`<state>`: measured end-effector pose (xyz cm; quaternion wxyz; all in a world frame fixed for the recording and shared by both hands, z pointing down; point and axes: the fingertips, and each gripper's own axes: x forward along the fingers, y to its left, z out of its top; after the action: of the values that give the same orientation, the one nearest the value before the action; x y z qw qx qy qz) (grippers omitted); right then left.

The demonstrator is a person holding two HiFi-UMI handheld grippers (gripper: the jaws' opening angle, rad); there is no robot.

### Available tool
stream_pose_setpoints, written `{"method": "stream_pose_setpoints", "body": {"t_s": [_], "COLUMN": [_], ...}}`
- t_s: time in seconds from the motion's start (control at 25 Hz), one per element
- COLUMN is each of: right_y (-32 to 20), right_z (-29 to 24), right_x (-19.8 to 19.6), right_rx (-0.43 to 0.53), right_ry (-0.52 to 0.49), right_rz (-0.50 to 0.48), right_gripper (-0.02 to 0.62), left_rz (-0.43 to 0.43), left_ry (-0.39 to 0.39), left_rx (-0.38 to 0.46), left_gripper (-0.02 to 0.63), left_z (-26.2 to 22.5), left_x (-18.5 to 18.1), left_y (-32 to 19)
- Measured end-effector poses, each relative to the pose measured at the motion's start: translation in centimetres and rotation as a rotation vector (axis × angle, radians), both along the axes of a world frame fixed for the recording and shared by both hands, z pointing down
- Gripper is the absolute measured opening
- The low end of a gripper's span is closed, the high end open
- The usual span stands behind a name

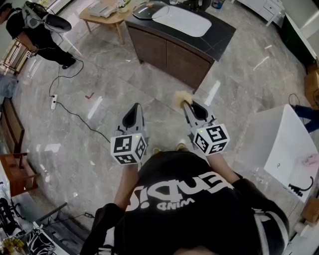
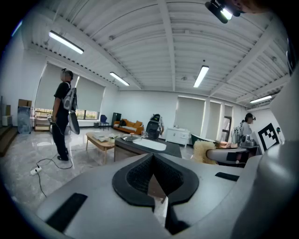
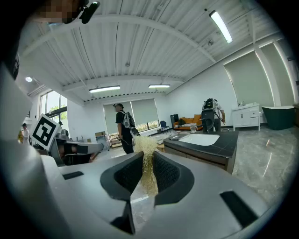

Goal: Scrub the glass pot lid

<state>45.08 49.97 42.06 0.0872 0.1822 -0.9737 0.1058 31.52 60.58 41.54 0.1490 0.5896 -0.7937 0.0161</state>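
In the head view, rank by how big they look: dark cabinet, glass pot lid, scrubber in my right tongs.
1. dark cabinet
2. glass pot lid
3. scrubber, smallest even though it is nearer the camera than the lid
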Motion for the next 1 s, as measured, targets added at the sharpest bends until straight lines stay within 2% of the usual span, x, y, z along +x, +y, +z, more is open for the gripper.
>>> {"method": "stream_pose_setpoints", "body": {"t_s": [0.56,0.84,1.0], "right_y": [2.2,2.4,1.8], "right_z": [1.2,1.8,1.8], "right_x": [-1.6,-2.4,-4.1], "right_rx": [-0.002,-0.008,-0.011], "right_ry": [-0.014,-0.010,-0.023], "right_rz": [0.006,0.049,0.053], "right_gripper": [0.058,0.058,0.058], "left_rz": [0.030,0.031,0.040], "left_ry": [0.018,0.030,0.016], "left_rx": [0.001,0.003,0.006], "left_gripper": [0.014,0.014,0.014], "left_z": [1.5,2.4,2.5], "left_x": [-1.9,-4.0,-5.3], "left_y": [2.1,3.5,2.5]}}
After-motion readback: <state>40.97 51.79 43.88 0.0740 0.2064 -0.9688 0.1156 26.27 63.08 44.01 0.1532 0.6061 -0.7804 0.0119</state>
